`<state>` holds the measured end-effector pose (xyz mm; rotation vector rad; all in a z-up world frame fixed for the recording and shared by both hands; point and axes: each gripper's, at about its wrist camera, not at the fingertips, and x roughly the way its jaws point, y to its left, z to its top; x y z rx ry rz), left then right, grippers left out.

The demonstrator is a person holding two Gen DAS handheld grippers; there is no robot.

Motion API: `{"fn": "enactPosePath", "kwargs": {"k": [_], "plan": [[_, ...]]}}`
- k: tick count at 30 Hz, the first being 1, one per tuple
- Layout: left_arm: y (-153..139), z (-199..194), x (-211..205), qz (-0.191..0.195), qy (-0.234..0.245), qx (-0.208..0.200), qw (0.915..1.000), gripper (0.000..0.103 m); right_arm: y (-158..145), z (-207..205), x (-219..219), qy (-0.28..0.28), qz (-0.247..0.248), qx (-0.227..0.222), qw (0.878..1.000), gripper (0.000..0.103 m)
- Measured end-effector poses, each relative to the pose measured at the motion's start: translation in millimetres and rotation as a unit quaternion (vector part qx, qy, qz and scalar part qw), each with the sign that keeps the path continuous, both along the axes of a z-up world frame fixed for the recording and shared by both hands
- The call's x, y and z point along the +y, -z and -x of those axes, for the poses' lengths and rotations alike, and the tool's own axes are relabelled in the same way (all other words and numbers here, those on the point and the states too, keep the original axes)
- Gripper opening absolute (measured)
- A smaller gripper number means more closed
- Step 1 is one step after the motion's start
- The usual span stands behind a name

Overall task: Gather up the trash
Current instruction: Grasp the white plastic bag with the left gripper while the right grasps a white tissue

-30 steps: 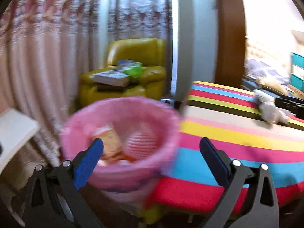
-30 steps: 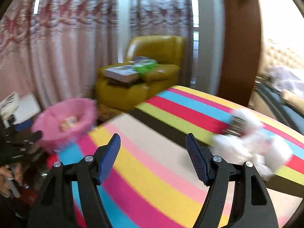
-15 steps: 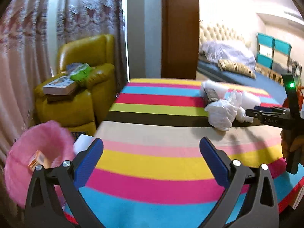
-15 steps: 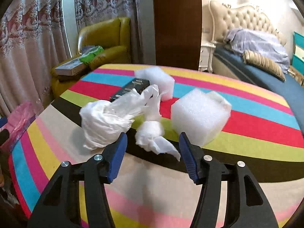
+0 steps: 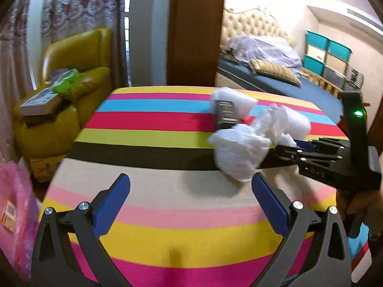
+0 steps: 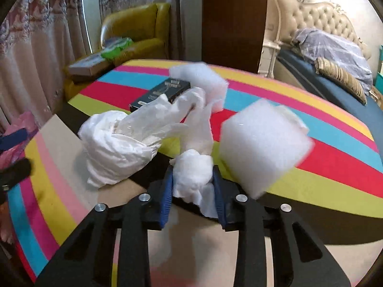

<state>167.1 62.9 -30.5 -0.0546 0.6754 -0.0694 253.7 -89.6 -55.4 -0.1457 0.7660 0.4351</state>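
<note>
On the striped table (image 5: pixel 167 205) lies a pile of trash: a crumpled white plastic bag (image 6: pixel 119 141), a small crumpled white tissue (image 6: pixel 194 174), two white foam blocks (image 6: pixel 261 143) (image 6: pixel 201 81) and a dark box (image 6: pixel 162 91). My right gripper (image 6: pixel 192 181) is shut on the tissue; it also shows in the left wrist view (image 5: pixel 289 150), beside the bag (image 5: pixel 239 155). My left gripper (image 5: pixel 189 198) is open and empty above the table's near part. The pink-lined bin (image 5: pixel 14 220) stands off the table's left edge.
A yellow armchair (image 5: pixel 59 105) with books stands behind the table at the left, before the curtains. A bed (image 5: pixel 275 76) and teal drawers (image 5: pixel 328 55) are at the back right. A wooden door frame (image 5: pixel 196 31) stands behind the table.
My right gripper has closed its jaws around the tissue. My left gripper has swung from the pink bin to face the table and the trash pile.
</note>
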Motion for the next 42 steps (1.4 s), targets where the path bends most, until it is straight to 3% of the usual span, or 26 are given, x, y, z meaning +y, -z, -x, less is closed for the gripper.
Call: {"fn": "enactPosePath", "kwargs": {"k": [11, 16, 17, 21, 24, 31, 38, 42], "plan": [[24, -73, -75, -0.007, 0.026, 0.048, 0.9985, 0.097, -15, 69, -77, 0.046, -0.066, -0.03, 0.996, 0.029], [38, -99, -94, -0.015, 0.033, 0.081, 0.996, 0.073, -12, 81, -99, 0.068, -0.084, -0.032, 0.994, 0.029], [39, -101, -95, -0.015, 0.033, 0.082, 0.996, 0.06, -12, 82, -101, 0.071, -0.086, -0.034, 0.993, 0.029], [36, -90, -100, -0.012, 0.035, 0.067, 0.997, 0.047, -12, 87, -103, 0.082, -0.088, -0.036, 0.992, 0.029], [34, -75, -106, -0.013, 0.043, 0.052, 0.9976, 0.043, -13, 91, -101, 0.088, -0.086, -0.04, 0.992, 0.029], [26, -34, -104, 0.008, 0.045, 0.021, 0.9987, 0.043, -12, 90, -100, 0.091, -0.086, -0.037, 0.991, 0.029], [25, -1, -91, 0.033, 0.036, 0.017, 0.9987, 0.043, -14, 101, -98, 0.083, -0.09, -0.038, 0.992, 0.029], [19, 21, -85, 0.023, 0.024, -0.006, 0.9994, 0.043, -16, 112, -97, 0.081, -0.087, -0.047, 0.992, 0.029]]}}
